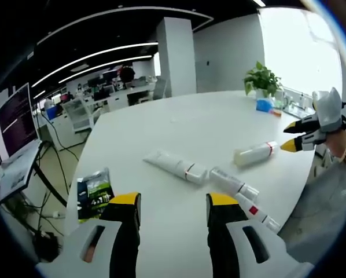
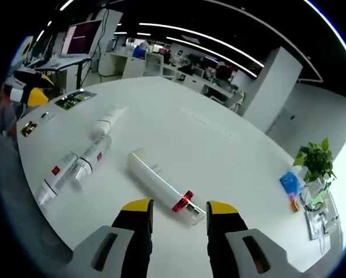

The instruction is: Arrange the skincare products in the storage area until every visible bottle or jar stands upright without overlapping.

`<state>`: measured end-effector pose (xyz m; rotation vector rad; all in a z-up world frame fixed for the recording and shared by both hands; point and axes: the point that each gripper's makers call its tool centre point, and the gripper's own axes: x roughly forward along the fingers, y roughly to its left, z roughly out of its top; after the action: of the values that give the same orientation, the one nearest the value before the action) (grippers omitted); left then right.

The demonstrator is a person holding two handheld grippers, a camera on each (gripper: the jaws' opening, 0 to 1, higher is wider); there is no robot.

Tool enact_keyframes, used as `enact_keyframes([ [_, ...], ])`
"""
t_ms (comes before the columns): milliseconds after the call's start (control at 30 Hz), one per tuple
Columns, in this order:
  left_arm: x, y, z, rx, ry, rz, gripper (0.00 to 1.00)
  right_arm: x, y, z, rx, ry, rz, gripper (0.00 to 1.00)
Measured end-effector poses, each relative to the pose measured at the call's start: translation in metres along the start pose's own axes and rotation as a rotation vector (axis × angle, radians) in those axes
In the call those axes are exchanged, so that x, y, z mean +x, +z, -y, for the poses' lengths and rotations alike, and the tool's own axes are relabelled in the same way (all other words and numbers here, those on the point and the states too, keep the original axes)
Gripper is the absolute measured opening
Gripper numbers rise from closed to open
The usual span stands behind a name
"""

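Note:
Several white skincare products lie flat on the white table (image 1: 179, 121). In the left gripper view a long tube (image 1: 176, 167) lies ahead of my open left gripper (image 1: 174, 202), with nothing between its jaws. Two slim bottles (image 1: 234, 183) (image 1: 254, 211) lie to its right. A bottle with a red band (image 1: 255, 154) lies farther off, near my right gripper (image 1: 289, 137). In the right gripper view that red-banded bottle (image 2: 161, 182) lies on its side, its cap end just at the open right gripper (image 2: 179, 208). The tube (image 2: 107, 121) and the two slim bottles (image 2: 94, 156) (image 2: 57, 176) lie to the left.
A green and black packet (image 1: 94, 194) lies near the table edge by the left gripper (image 2: 39, 88). A potted plant (image 2: 315, 159) and a blue item (image 2: 290, 182) stand at the far end. Desks and a monitor (image 2: 83, 32) are beyond the table.

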<state>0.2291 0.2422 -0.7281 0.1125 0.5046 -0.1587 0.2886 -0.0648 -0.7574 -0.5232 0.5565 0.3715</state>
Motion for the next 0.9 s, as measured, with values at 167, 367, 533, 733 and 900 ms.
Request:
enact_keyframes([
  [167,0.0005,-0.0012,0.0006,0.005,-0.001,-0.008,0.4,0.0006,-0.0014,0.0005,0.012,0.004,-0.006,0.32],
  [367,0.0012,-0.0025,0.001,0.011,-0.001,-0.016,0.4,0.001,-0.0022,-0.0011,0.016,0.012,-0.011,0.32],
  [533,0.0025,-0.0041,0.0015,0.018,-0.004,-0.026,0.4,0.001,-0.0015,-0.0028,0.025,0.022,-0.008,0.32],
  [733,0.0019,-0.0025,-0.0004,0.012,0.001,-0.02,0.4,0.0031,-0.0051,-0.0056,0.034,0.037,-0.028,0.32],
  [900,0.0021,-0.0004,-0.0009,0.01,0.005,-0.014,0.4,0.004,-0.0065,-0.0077,0.014,0.04,-0.038,0.32],
])
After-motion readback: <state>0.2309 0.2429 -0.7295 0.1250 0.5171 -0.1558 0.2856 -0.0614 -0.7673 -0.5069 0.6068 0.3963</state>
